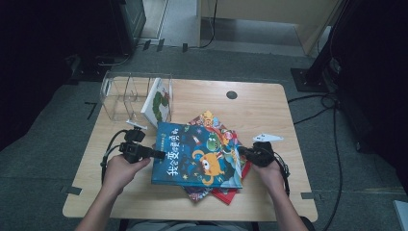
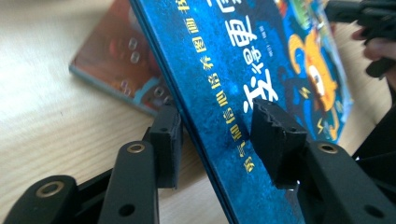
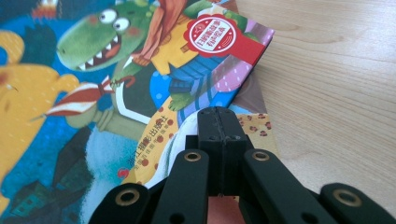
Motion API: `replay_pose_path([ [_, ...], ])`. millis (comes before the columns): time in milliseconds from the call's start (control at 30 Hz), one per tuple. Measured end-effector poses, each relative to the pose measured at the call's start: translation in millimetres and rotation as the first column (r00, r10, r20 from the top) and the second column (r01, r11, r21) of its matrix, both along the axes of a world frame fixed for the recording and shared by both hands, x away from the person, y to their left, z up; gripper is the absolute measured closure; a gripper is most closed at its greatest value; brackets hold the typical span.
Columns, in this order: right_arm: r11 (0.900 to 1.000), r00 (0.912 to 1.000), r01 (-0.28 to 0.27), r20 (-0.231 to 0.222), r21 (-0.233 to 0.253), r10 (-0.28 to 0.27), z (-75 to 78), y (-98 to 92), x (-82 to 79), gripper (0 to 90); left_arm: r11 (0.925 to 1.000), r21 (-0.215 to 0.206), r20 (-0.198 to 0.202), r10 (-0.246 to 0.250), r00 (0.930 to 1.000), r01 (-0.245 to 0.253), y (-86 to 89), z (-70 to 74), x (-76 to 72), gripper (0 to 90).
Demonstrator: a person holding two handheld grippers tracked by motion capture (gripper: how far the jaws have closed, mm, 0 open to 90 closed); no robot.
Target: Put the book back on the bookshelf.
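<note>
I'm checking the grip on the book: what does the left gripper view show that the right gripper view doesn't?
Left gripper view: the left gripper with open jaws straddling the blue book's spine edge, one jaw under it and one over the cover. Right gripper view: the right gripper with jaws pressed together at the book's opposite edge, beside a red badge. Both: the blue book and the table.

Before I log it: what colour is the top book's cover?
Dark blue, with an orange monster; clearest in the high view: top book.

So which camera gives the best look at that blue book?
The high view: the blue book shows whole atop the pile. The left gripper view shows its spine edge between open jaws; the right gripper view, a cover corner.
</note>
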State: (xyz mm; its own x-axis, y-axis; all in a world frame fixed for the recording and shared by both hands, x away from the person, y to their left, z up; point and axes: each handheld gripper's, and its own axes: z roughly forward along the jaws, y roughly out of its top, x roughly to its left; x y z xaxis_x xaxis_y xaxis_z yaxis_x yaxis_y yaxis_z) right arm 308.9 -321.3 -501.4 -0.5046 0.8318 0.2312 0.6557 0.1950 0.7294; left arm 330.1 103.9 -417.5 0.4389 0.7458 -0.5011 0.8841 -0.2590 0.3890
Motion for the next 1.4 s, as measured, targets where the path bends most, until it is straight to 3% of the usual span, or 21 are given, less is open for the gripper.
replay_pose_path([
  [100, 1.000, 1.0000, -0.005, 0.000, -0.002, 0.005, 0.2, 2.6, -0.6, 90.0, 0.9999, -0.013, 0.021, -0.005, 0.9998, 0.005, -3.6, 24.7, 4.5, 60.3],
  [333, 1.000, 0.9997, -0.022, -0.005, 0.015, 0.023, -0.6, 12.9, -0.9, 90.0, 0.9995, 0.016, 0.034, -0.029, 0.9990, 0.029, -16.0, 71.4, 25.3, 64.7],
  [433, 0.999, 0.9993, -0.038, 0.005, 0.014, 0.038, -1.2, 20.0, -0.7, 90.0, 0.9977, 0.051, 0.031, -0.047, 0.9984, 0.045, -23.5, 87.1, 35.7, 65.6],
  [500, 0.999, 0.9985, -0.052, 0.016, 0.001, 0.052, -1.2, 24.3, -0.5, 90.0, 0.9967, 0.045, 0.014, -0.068, 0.9976, 0.068, -27.8, 96.1, 42.2, 66.5],
  [600, 0.998, 0.9978, -0.062, 0.021, -0.001, 0.062, -1.3, 29.4, -0.6, 90.0, 0.9924, 0.075, 0.024, -0.100, 0.9948, 0.097, -36.6, 110.8, 47.9, 68.3],
  [667, 0.997, 0.9968, -0.076, 0.024, 0.001, 0.076, -1.6, 32.5, -0.3, 90.0, 0.9877, 0.091, 0.057, -0.133, 0.9895, 0.127, -43.4, 122.0, 50.0, 68.9],
  [767, 0.995, 0.9946, -0.098, 0.036, 0.001, 0.098, 0.4, 39.2, 0.0, 90.0, 0.9833, 0.088, 0.046, -0.164, 0.9854, 0.159, -53.4, 137.6, 56.9, 72.3],
  [867, 0.994, 0.9911, -0.109, 0.078, 0.017, 0.108, 3.0, 44.4, -0.8, 90.0, 0.9745, 0.133, 0.016, -0.184, 0.9827, 0.181, -63.4, 146.1, 63.6, 72.8],
  [1000, 0.993, 0.9908, -0.115, 0.076, 0.037, 0.112, 1.4, 44.3, 0.5, 90.0, 0.9688, 0.166, -0.006, -0.186, 0.9826, 0.184, -74.2, 152.6, 70.7, 73.1],
  [1100, 0.993, 0.9892, -0.119, 0.090, 0.023, 0.116, 1.3, 45.9, 0.0, 90.0, 0.9700, 0.146, -0.025, -0.192, 0.9810, 0.194, -80.6, 151.0, 73.4, 74.3],
  [1200, 0.992, 0.9891, -0.121, 0.087, 0.026, 0.119, 0.9, 45.4, 0.2, 90.0, 0.9721, 0.130, -0.070, -0.187, 0.9798, 0.195, -81.1, 141.4, 78.5, 74.8],
  [1267, 0.992, 0.9890, -0.122, 0.087, 0.025, 0.120, 0.9, 45.6, 0.1, 90.0, 0.9777, 0.077, -0.110, -0.186, 0.9763, 0.195, -77.1, 136.0, 84.3, 77.3],
  [1300, 0.992, 0.9890, -0.121, 0.088, 0.024, 0.118, 0.9, 45.6, 0.2, 88.2, 0.9784, 0.051, -0.129, -0.192, 0.9728, 0.200, -74.4, 135.4, 87.4, 79.0],
  [1400, 0.991, 0.9897, -0.129, 0.065, 0.020, 0.128, -0.2, 45.4, 2.1, 78.1, 0.9765, 0.048, -0.157, -0.200, 0.9671, 0.210, -69.7, 138.3, 93.2, 81.0],
])
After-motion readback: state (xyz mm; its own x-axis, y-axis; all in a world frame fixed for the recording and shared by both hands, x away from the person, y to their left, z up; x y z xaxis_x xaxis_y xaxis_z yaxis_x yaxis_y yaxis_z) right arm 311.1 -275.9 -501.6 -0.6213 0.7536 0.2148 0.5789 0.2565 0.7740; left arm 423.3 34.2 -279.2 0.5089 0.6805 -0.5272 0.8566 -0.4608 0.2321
